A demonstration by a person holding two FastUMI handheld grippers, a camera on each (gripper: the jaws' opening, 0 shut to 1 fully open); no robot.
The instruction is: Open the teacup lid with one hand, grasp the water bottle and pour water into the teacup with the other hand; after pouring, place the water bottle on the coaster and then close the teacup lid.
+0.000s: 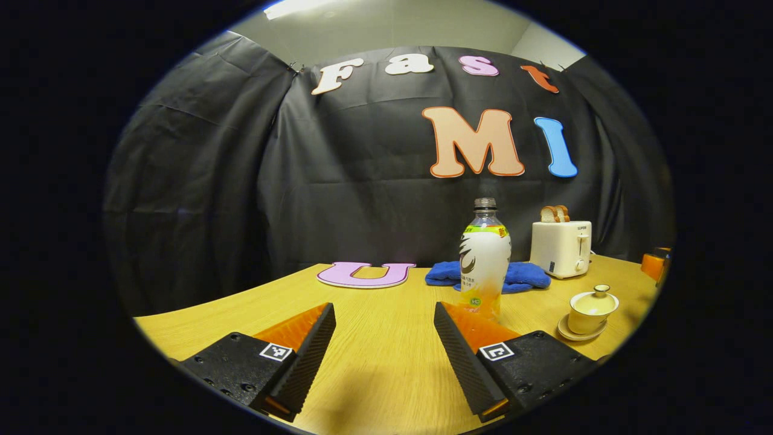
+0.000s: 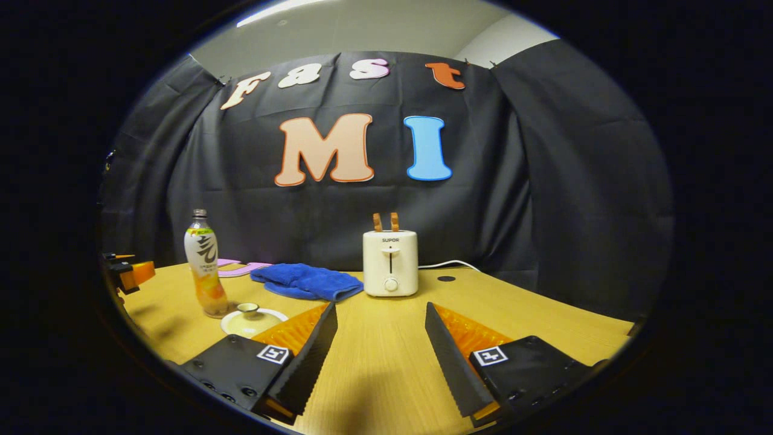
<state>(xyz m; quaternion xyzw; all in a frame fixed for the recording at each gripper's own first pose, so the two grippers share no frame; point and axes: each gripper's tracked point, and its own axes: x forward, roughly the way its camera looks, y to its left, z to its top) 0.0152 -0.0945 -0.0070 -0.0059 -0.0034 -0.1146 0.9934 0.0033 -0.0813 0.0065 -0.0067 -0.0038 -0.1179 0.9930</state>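
A clear water bottle [image 1: 484, 260] with a white label and orange liquid stands upright on the wooden table [image 1: 386, 362], just beyond my left gripper's right finger. My left gripper [image 1: 383, 309] is open and holds nothing. To the right sits a cream teacup [image 1: 593, 309] on a saucer, its lid on. In the right gripper view the bottle [image 2: 205, 272] and lidded teacup [image 2: 249, 317] stand at the left, the cup close to my right gripper's left finger. My right gripper [image 2: 380, 308] is open with nothing in it and points toward the toaster.
A white toaster [image 2: 391, 263] with toast in it stands at the back, its cord running right. A folded blue towel [image 2: 305, 281] lies beside it. A small dark round spot [image 2: 445, 278] marks the table behind. The other gripper [image 2: 130, 272] shows at the far left.
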